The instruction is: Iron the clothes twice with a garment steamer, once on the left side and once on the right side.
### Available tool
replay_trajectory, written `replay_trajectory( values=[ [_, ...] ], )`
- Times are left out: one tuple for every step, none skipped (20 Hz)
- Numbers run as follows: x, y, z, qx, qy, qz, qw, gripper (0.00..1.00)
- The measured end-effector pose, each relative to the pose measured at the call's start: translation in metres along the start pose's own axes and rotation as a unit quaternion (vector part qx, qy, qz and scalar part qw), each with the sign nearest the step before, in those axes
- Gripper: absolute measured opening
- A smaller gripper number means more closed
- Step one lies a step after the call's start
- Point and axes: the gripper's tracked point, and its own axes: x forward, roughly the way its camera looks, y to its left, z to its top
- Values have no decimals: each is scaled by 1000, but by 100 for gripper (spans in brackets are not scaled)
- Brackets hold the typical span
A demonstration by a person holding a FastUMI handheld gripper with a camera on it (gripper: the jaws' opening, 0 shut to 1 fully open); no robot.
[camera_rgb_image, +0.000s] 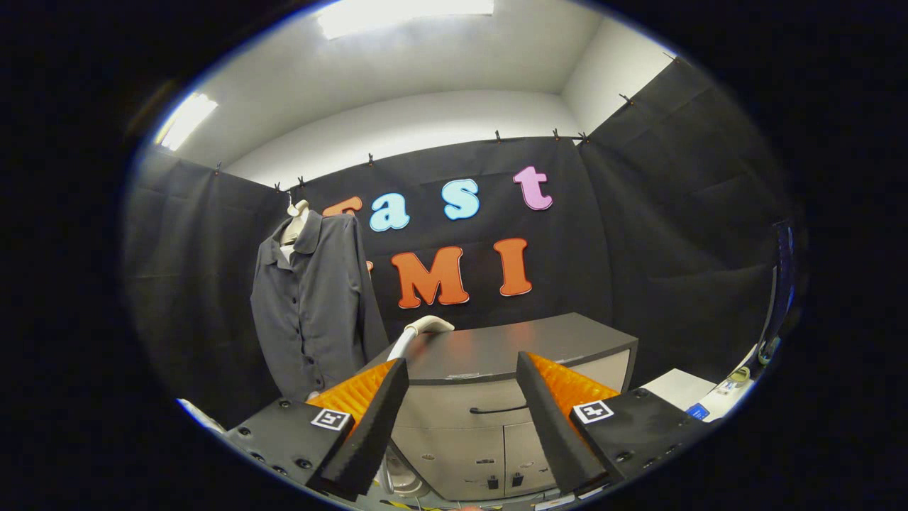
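Grey cabinet [496,369] against black cloth walls [681,213], ceiling light [404,14] overhead.

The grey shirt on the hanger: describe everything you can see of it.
The grey shirt is a dark grey, long-sleeved, collared garment of plain matte cloth, with a row of small buttons down its front. It looks buttoned up and hangs upright on a pale hanger form in front of the black booth wall, its sleeves drooping at the sides. It sits beyond the open gripper, off toward its left finger, left of the grey cabinet. The white steamer handle rises near its hem; whether they touch is unclear.
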Motion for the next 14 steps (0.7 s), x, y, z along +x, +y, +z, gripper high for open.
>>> replay_trajectory(
  values=[
    [5, 0, 8, 5, 1, 0, 1000, 98],
    [12, -1, 19, 12, -2, -4, 1000, 98],
    [20, 1, 27, 18, -3, -8, 1000, 98],
    [30, 6, 34, 24, -4, -11, 1000, 98],
    [41, 12, 44, 27, -11, -13, 999, 98],
    [54, 21, 51, 28, -16, -16, 999, 98],
    [69, 29, 58, 27, -20, -20, 999, 98],
    [85, 40, 65, 27, -20, -22, 999, 98],
    [103, 52, 71, 30, -18, -22, 999, 98],
    [122, 67, 79, 31, -18, -19, 999, 98],
    [145, 78, 84, 30, -15, -22, 999, 98],
    [167, 86, 88, 28, -10, -25, 999, 98],
    [189, 96, 90, 28, -5, -26, 999, 98],
    [210, 107, 89, 31, 3, -24, 999, 98]
  ],
)
